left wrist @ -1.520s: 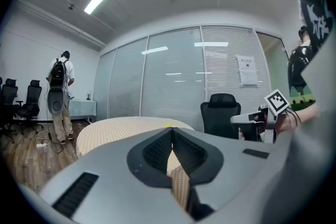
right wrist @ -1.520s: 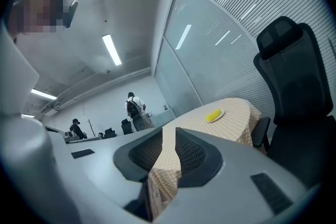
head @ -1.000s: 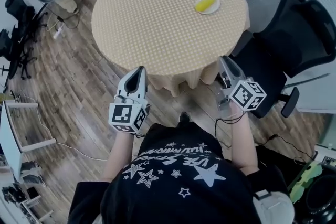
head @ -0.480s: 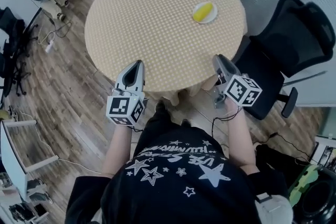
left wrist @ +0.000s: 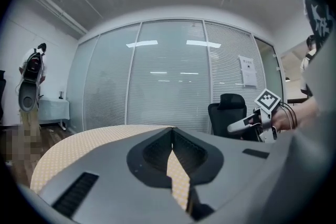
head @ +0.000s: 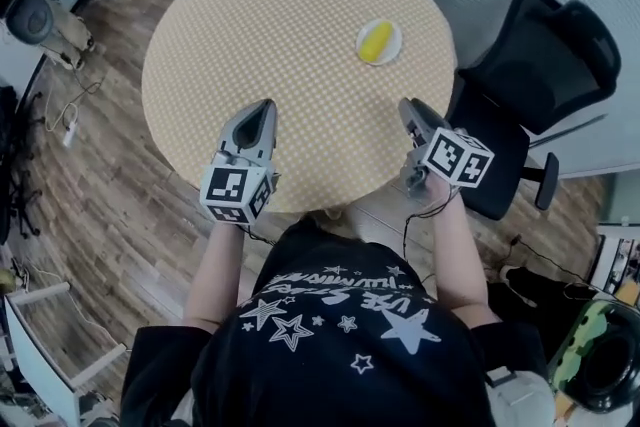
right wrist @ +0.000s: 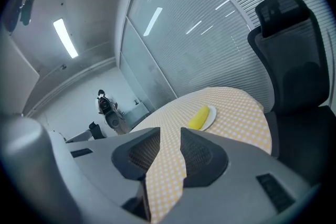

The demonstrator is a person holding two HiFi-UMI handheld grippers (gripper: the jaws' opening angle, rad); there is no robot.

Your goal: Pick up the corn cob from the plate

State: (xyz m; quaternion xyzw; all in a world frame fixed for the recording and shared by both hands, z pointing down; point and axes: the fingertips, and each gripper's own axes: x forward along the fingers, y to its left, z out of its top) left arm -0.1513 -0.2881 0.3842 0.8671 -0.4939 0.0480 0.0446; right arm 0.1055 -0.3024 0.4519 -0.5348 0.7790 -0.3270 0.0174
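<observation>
A yellow corn cob lies on a small white plate at the far right of the round table. In the right gripper view the corn cob shows ahead, well beyond the jaws. My right gripper hovers over the table's near right edge, short of the plate. Its jaws have just been opening and stand a little apart with nothing between them. My left gripper is over the near part of the table, its jaws meeting at the tips, empty.
The table wears a yellow checked cloth. A black office chair stands close to the table's right side, beside my right arm. Glass walls with blinds run behind the table. Cables and equipment lie on the wooden floor at the left.
Both grippers have moved forward, from in front of the table's near edge to over its top. The plate with the corn cob now lies closer to the right gripper.
</observation>
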